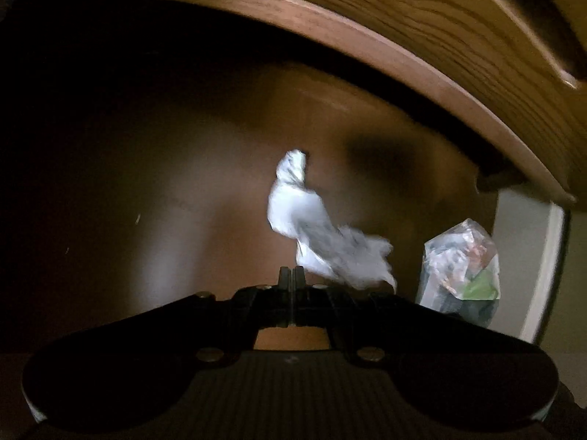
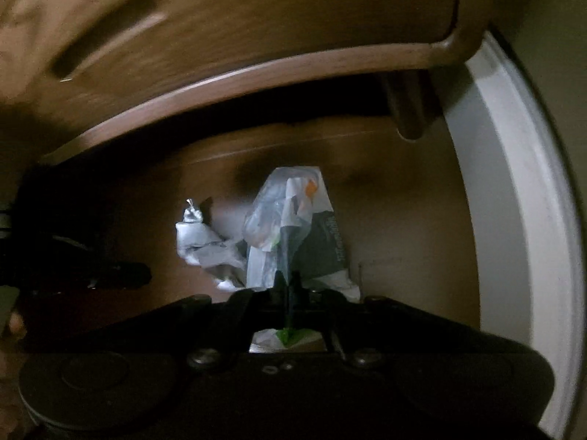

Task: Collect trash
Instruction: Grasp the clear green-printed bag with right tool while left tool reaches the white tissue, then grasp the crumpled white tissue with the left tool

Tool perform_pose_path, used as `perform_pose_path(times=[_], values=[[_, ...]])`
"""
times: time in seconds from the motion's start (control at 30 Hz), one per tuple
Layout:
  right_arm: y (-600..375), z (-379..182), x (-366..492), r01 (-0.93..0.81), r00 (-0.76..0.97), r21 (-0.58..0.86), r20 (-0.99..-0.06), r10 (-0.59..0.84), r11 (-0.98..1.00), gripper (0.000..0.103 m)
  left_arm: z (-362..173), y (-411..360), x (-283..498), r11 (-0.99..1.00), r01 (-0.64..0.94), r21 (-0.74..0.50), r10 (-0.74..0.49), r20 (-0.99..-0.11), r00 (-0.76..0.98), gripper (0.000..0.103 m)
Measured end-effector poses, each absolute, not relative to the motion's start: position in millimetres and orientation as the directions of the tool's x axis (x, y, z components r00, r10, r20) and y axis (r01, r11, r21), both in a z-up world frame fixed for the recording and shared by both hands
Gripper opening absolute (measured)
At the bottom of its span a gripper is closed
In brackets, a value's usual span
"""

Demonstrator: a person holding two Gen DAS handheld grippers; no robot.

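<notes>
In the left view the left gripper (image 1: 292, 275) has its fingers pressed together beside a crumpled tissue (image 1: 312, 227), a bag (image 1: 464, 271) off to the right, while the right view alone shows the right gripper (image 2: 288, 286) pinching that bag (image 2: 290, 220) between its fingers, the tissue (image 2: 200, 242) to its left.

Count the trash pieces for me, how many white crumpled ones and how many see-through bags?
White crumpled paper: 1, dangling from the left tongs.
See-through plastic bag: 1, pinched in the right tongs.
Total: 2
</notes>
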State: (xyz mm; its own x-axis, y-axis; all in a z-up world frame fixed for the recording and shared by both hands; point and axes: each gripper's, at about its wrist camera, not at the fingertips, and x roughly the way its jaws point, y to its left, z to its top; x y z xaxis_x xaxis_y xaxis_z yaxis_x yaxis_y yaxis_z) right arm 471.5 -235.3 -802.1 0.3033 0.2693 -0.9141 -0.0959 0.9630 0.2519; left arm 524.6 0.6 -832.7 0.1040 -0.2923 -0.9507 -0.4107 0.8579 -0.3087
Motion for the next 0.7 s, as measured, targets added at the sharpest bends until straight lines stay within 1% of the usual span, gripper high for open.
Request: perform_pose_path(times=[0.07,0.13,0.17,0.23,0.27,0.3,0.33,0.37,0.4,0.53,0.7], values=[[-230.1,-785.9,460.3,-0.101,0.305,0.251,-0.913,0.27,0.963,0.0,-823.9,2.3,523.5,0.837,-0.428,-0.341,-0.327,-0.939,0.108,0.0],[-226.6,-778.1,453.4,-0.112,0.315,0.243,-0.911,0.267,0.963,0.0,-815.2,3.7,520.8,0.847,-0.411,-0.336,-0.313,-0.941,0.125,0.001],[-227.3,-774.9,451.1,-0.119,0.316,0.235,-0.912,0.261,0.965,0.0,-815.9,-0.5,522.8,0.856,-0.404,-0.322,-0.298,-0.947,0.125,0.004],[-241.1,-764.3,443.7,-0.11,0.313,0.228,-0.916,0.252,0.967,0.0,-813.5,-1.4,524.9,0.857,-0.41,-0.311,-0.292,-0.95,0.112,0.014],[-244.8,-762.4,439.8,-0.101,0.314,0.225,-0.917,0.246,0.969,0.0,-813.6,-0.4,526.5,0.853,-0.42,-0.311,-0.291,-0.95,0.112,0.029],[-248.1,-762.5,437.0,-0.095,0.314,0.221,-0.919,0.24,0.971,0.0,-813.2,1.8,528.9,0.848,-0.427,-0.312,-0.29,-0.95,0.118,0.049],[-251.0,-762.8,433.0,-0.089,0.313,0.219,-0.92,0.237,0.972,0.0,-814.3,1.8,532.0,0.843,-0.434,-0.317,-0.288,-0.948,0.133,0.06],[-254.3,-764.4,426.7,-0.083,0.313,0.22,-0.92,0.235,0.972,0.0,-817.0,-0.5,532.8,0.839,-0.443,-0.316,-0.278,-0.949,0.149,0.073],[-258.3,-766.7,424.0,-0.078,0.312,0.219,-0.921,0.232,0.973,0.0,-817.3,2.1,532.2,0.838,-0.449,-0.31,-0.267,-0.951,0.158,0.076],[-271.0,-779.6,415.9,-0.072,0.302,0.212,-0.927,0.224,0.975,0.0,-844.6,-6.3,547.3,0.811,-0.494,-0.313,-0.281,-0.95,0.14,0.076],[-286.9,-794.2,409.1,-0.053,0.288,0.2,-0.935,0.207,0.978,0.0,-887.7,-30.5,561.4,0.822,-0.5,-0.272,-0.266,-0.96,0.086,0.076]])
